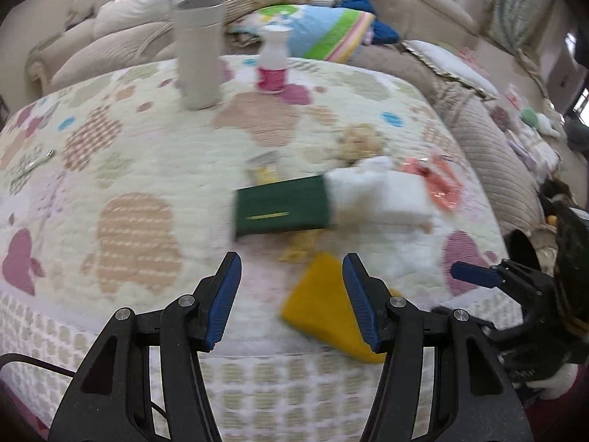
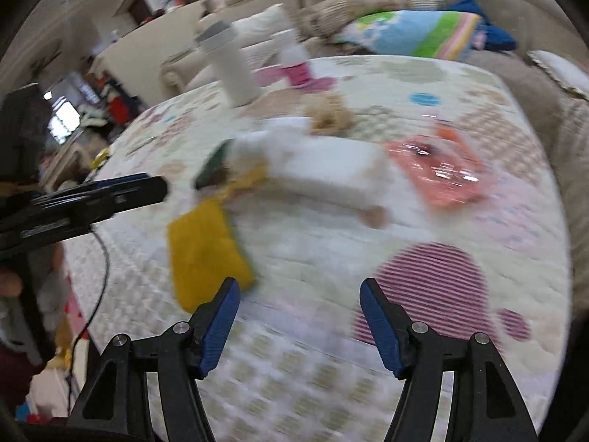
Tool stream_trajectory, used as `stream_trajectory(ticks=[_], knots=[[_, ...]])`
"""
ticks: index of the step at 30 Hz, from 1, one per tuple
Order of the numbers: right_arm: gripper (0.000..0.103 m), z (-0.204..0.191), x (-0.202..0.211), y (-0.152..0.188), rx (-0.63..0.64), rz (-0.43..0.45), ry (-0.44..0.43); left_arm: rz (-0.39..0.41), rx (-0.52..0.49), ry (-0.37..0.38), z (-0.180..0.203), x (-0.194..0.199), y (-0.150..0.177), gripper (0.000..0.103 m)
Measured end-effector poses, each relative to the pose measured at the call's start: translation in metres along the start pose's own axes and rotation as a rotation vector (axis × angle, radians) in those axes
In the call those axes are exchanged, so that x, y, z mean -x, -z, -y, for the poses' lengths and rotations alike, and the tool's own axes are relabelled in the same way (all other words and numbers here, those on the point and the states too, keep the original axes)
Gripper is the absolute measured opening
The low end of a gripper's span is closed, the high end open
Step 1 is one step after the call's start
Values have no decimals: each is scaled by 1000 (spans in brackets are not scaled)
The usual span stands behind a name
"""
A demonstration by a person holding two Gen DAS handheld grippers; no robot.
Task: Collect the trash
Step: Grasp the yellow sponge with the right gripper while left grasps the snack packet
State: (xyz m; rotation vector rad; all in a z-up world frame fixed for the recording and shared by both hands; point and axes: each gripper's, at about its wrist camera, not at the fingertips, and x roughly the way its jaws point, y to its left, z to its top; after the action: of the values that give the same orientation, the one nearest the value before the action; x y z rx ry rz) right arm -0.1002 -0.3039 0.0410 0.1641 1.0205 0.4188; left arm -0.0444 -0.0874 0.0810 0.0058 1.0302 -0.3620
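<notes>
Both claws, the left gripper [image 1: 292, 294] and the right gripper [image 2: 300, 316], are held apart and empty, so the yellow wrapper [image 1: 324, 305] near the front edge of the quilted table [image 1: 147, 169] is best picked up slowly.

Yellow sponge [image 1: 324, 305] lies flat just ahead of the left gripper [image 1: 292, 302], partly behind its right finger. Beyond it, a green box [image 1: 281, 208], a white crumpled tissue wad [image 1: 379, 191] and a pink plastic wrapper [image 2: 438, 169], farther off, all blurred.
</notes>
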Motion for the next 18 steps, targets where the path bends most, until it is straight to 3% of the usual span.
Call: stream_trajectory(ticks=[3, 10, 15, 18], knots=[[73, -23, -16, -9, 56, -22, -41, -4, 18, -16, -17, -2, 1, 56], [75, -65, -55, -20, 187, -96, -72, -11, 17, 28, -38, -9, -3, 56], [77, -81, -80, -18, 267, -123, 1, -24, 58, 64, -48, -21, -18, 56], [65, -77, -81, -16, 261, -90, 39, -28, 92, 83, -51, -31, -30, 56]])
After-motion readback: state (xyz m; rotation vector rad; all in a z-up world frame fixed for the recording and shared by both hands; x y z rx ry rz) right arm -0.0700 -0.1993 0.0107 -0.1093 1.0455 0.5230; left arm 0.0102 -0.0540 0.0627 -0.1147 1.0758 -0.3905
